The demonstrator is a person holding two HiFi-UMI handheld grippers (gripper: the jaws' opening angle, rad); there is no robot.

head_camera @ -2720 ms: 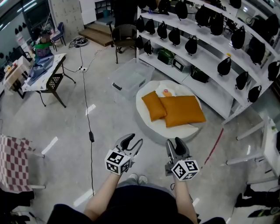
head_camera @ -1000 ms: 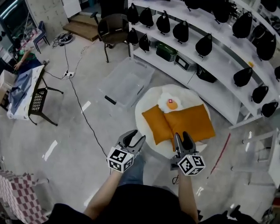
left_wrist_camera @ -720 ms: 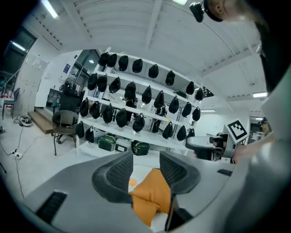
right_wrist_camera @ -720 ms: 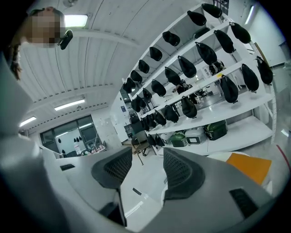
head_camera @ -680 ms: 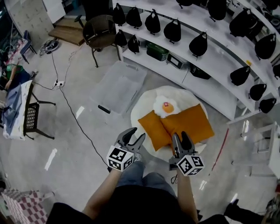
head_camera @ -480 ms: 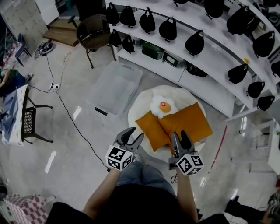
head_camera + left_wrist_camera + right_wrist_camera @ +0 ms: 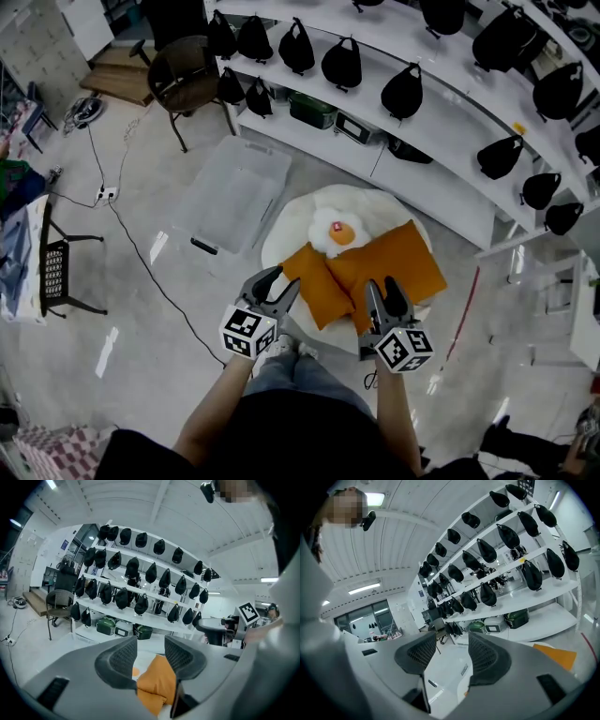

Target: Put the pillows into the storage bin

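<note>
Head view: two orange pillows lie side by side, touching, on a round white cushion point(image 7: 384, 202) on the floor. The small orange pillow point(image 7: 314, 279) is at left, the large orange pillow point(image 7: 394, 262) at right, w/ a fried-egg pillow point(image 7: 335, 230) just behind them. The clear storage bin point(image 7: 230, 192) sits on the floor just left of the cushion, nothing in it. The left gripper point(image 7: 281, 281) and right gripper point(image 7: 382, 286) hover at the pillows' near edge, not touching.

Left gripper view: jaws apart, gripping nothing — the orange pillows point(image 7: 157, 681) show through the gap, beyond the pads. Shelves point(image 7: 140, 597) w/ black bags point(image 7: 132, 566) behind.

Right gripper view: jaws apart, empty too — the bin point(image 7: 454, 663) shows in the gap, farther off. An orange pillow corner point(image 7: 555, 656) is off to the right.
</note>
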